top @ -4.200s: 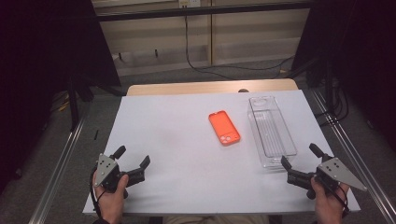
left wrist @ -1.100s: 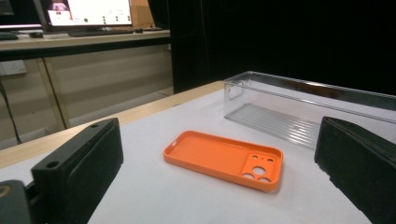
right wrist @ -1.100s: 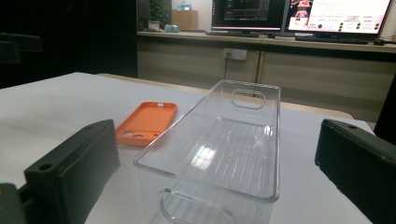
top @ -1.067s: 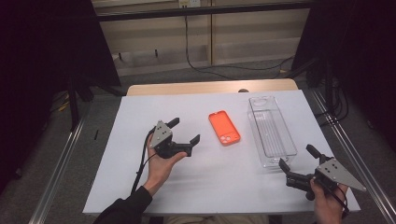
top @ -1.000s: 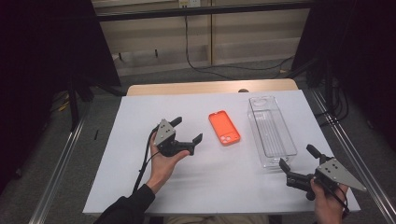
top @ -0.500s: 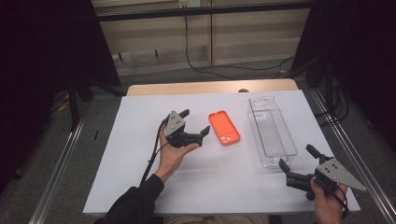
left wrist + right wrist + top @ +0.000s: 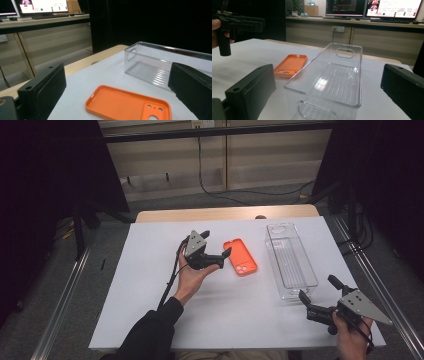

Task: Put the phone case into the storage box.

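Observation:
An orange phone case (image 7: 240,256) lies face down in the middle of the white table (image 7: 140,290). My left gripper (image 7: 216,243) hovers just left of it, jaws open, one tip close above the case's left edge. In the left gripper view the case (image 7: 127,103) lies between and beyond the open jaws of that gripper (image 7: 118,75). A clear plastic bin (image 7: 291,260) stands to the right of the case, with nothing in it. My right gripper (image 7: 316,287) is held open at the bin's near end. Its own view looks along the bin (image 7: 352,62) between the open jaws of the right gripper (image 7: 329,75).
The table's wooden far edge (image 7: 225,214) shows beyond the white sheet. Metal rails (image 7: 65,300) run along both sides. In the right gripper view the left gripper (image 7: 239,23) hangs at the upper left, and the case (image 7: 290,65) lies left of the bin.
My left gripper has travelled from the table's front left corner forward and right, up to the orange case's left edge. The right gripper has stayed by the bin's near end.

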{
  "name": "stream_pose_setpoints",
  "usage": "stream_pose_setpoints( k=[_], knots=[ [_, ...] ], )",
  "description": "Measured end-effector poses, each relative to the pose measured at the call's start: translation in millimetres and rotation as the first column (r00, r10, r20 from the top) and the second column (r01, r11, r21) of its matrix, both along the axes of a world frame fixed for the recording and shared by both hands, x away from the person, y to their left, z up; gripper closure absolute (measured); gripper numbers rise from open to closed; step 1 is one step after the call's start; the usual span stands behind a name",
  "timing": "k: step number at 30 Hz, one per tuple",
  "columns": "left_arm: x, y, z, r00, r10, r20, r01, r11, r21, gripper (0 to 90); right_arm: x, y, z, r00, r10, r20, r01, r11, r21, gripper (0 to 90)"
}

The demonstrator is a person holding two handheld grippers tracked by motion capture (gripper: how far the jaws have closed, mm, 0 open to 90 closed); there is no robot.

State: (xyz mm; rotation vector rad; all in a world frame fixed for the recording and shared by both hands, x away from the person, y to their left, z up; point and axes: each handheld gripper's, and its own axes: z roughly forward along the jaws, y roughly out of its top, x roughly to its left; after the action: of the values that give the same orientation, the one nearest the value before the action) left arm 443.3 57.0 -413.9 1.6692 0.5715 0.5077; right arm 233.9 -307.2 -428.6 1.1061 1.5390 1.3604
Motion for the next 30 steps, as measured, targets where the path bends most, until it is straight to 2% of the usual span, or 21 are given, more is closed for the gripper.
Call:
stream_pose_setpoints(
  k=[1, 8, 12, 16, 18, 20, 21, 23, 27, 30],
  knots=[
    [0.8, -3.6, -4.2, 1.0000, -0.006, -0.003, 0.006, 0.9999, 0.013, 3.2, -0.1, 0.0, 0.0, 1.0000, 0.002, 0.000, -0.002, 1.000, 0.002, 0.0],
    [6.5, -12.6, -16.0, 0.9998, -0.015, -0.012, 0.015, 0.9998, 0.016, 7.0, -0.4, 0.0, 0.1, 1.0000, 0.003, 0.001, -0.003, 1.000, 0.001, 0.0],
    [11.7, -16.4, -18.0, 0.9996, -0.023, -0.014, 0.023, 0.9995, 0.023, 14.2, -0.3, -0.3, 0.0, 1.0000, 0.003, 0.001, -0.003, 1.000, 0.001, 0.0],
    [14.7, -20.2, -17.6, 0.9992, -0.032, -0.023, 0.032, 0.9994, 0.015, 16.8, -0.2, -0.3, -0.1, 1.0000, 0.004, 0.000, -0.004, 1.000, 0.000, 0.0],
    [14.6, -21.7, -17.4, 0.9993, -0.032, -0.021, 0.033, 0.9992, 0.023, 19.3, -0.3, -0.4, -0.1, 1.0000, 0.003, -0.001, -0.003, 1.000, 0.000, 0.0],
    [14.7, -23.3, -17.6, 0.9983, -0.051, -0.030, 0.051, 0.9986, 0.011, 24.3, -0.2, -0.4, -0.1, 1.0000, 0.004, 0.000, -0.004, 1.000, -0.001, 0.0],
    [14.8, -24.2, -17.7, 0.9967, -0.071, -0.038, 0.071, 0.9974, 0.003, 32.6, -0.4, -0.3, -0.1, 1.0000, 0.005, 0.000, -0.005, 1.000, 0.000, 0.0],
    [14.3, -25.0, -17.7, 0.9963, -0.072, -0.046, 0.072, 0.9974, 0.003, 35.5, -0.4, -0.2, -0.1, 1.0000, 0.005, 0.000, -0.005, 1.000, 0.000, 0.0],
    [14.4, -26.5, -18.3, 0.9941, -0.097, -0.049, 0.097, 0.9953, -0.001, 52.0, -0.5, -0.3, 0.0, 1.0000, 0.004, 0.000, -0.004, 1.000, 0.001, 0.0],
    [15.3, -27.0, -18.2, 0.9935, -0.102, -0.050, 0.103, 0.9947, 0.006, 58.1, -0.7, -0.5, 0.0, 1.0000, 0.005, -0.003, -0.005, 1.000, 0.002, 0.0]
  ],
)
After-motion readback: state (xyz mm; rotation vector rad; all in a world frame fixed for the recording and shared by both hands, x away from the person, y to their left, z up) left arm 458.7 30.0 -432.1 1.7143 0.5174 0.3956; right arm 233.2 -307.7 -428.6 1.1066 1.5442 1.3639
